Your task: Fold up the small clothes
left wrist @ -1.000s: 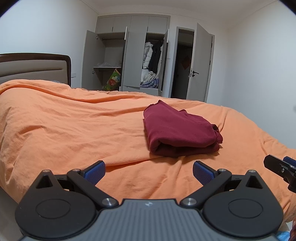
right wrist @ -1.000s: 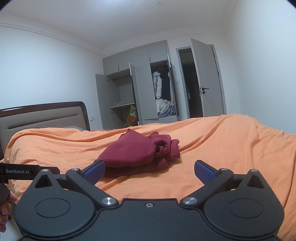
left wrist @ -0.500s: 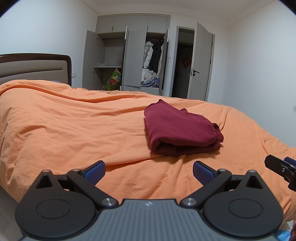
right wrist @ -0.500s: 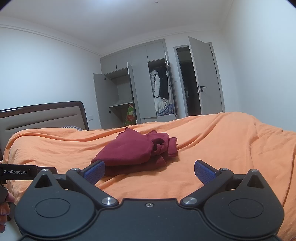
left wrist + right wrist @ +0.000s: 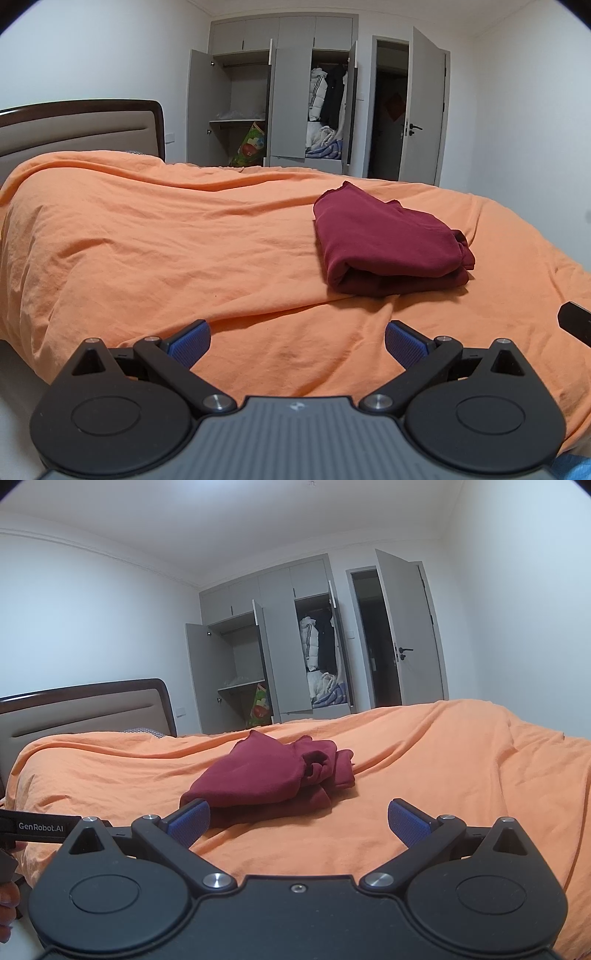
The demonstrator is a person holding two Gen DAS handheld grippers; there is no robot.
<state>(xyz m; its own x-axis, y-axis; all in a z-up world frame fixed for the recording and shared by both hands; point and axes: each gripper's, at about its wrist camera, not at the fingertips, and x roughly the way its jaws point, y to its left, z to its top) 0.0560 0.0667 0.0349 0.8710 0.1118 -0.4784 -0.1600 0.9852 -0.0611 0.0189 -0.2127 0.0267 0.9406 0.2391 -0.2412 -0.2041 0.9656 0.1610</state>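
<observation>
Folded dark-red cotton garment (image 5: pixel 388 243) on orange bedsheet (image 5: pixel 184 251) — left gripper (image 5: pixel 297 341), right gripper (image 5: pixel 299 821) both wide, empty; tuck loose right-side bunch neatly.

An orange bedspread (image 5: pixel 155 236) covers the bed, wrinkled across its top. At its head stands a headboard (image 5: pixel 81 127), beige with a dark frame. Behind the bed a grey wardrobe (image 5: pixel 288 92) stands against the far wall with its doors swung open. Inside it, jackets (image 5: pixel 327 94) hang above a heap of bedding (image 5: pixel 325 142); a colourful bag (image 5: pixel 251 144) sits on its floor under a shelf (image 5: pixel 236 120). Right of the wardrobe, a door (image 5: pixel 424 107) stands open onto a dark doorway (image 5: pixel 388 118).
</observation>
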